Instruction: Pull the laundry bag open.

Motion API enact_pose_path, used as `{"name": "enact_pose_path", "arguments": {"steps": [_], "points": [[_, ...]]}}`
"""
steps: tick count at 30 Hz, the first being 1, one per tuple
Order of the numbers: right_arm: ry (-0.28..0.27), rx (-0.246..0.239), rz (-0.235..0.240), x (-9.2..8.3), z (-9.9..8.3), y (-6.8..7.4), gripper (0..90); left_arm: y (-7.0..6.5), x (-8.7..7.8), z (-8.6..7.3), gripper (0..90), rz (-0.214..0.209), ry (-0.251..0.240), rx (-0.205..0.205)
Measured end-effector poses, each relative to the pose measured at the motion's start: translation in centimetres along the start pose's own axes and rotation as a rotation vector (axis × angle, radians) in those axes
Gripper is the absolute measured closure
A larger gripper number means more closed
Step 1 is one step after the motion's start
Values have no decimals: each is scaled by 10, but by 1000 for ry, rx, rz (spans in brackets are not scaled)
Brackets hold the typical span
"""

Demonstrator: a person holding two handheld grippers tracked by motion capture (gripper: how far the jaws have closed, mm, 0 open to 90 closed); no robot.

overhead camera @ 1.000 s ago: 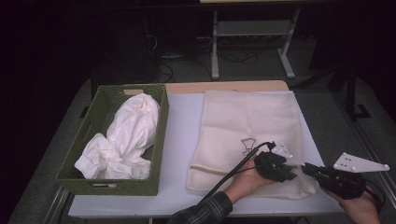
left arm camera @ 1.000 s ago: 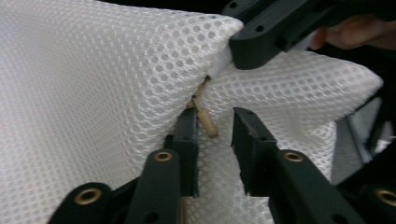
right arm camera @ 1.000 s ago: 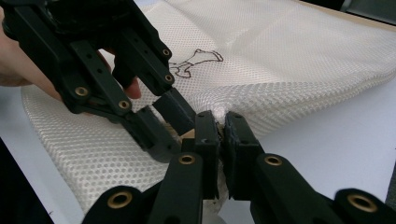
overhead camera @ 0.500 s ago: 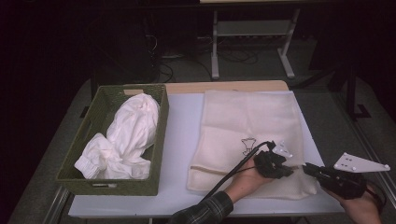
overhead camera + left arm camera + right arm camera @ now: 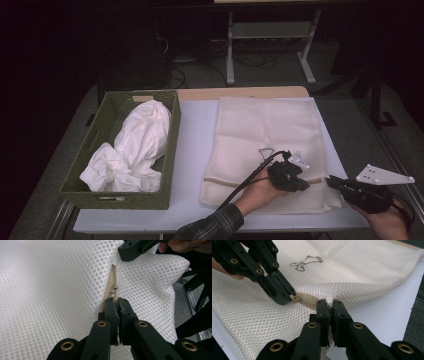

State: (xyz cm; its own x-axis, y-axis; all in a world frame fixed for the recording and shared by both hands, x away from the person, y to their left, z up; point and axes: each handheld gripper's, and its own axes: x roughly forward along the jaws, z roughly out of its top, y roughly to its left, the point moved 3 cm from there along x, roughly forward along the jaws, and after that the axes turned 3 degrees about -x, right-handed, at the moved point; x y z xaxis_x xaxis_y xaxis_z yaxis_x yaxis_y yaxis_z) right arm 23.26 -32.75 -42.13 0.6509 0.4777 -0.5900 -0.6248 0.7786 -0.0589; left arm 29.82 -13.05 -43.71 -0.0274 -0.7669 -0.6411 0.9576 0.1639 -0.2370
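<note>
Mesh laundry bag point(image 5: 267, 145) is lying flat on the bench point(image 5: 192, 150) right of the green basket point(image 5: 172, 150) of white clothes point(image 5: 137, 145); the left claw point(image 5: 117, 300), jaws having just been closing, is pinching the zipper pull point(image 5: 115, 298), while the right claw point(image 5: 330, 305) is clamping the bag's mesh edge by the zipper end. Risk, judging from here: the small pull could be slipping out, or mesh snagging in the teeth, if the tug is going off the zipper line. Zipper track point(image 5: 308, 301) is running toward the basket with open bag surface ahead, but the right claw is sitting close to the bench's near edge.
</note>
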Motion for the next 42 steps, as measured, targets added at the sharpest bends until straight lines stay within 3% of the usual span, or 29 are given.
{"name": "enact_pose_path", "arguments": {"steps": [16,22,34,42], "points": [[24,-9,-12,3,-2,1,847,2,-12,-9,873,1,10,-1],[31,-6,-18,3,-3,0,847,5,-16,-16,874,-10,16,-26],[41,-10,-22,6,-2,2,848,5,-26,-22,875,10,22,-20],[64,-13,-42,7,-3,2,850,7,-27,-30,875,6,33,-42]]}}
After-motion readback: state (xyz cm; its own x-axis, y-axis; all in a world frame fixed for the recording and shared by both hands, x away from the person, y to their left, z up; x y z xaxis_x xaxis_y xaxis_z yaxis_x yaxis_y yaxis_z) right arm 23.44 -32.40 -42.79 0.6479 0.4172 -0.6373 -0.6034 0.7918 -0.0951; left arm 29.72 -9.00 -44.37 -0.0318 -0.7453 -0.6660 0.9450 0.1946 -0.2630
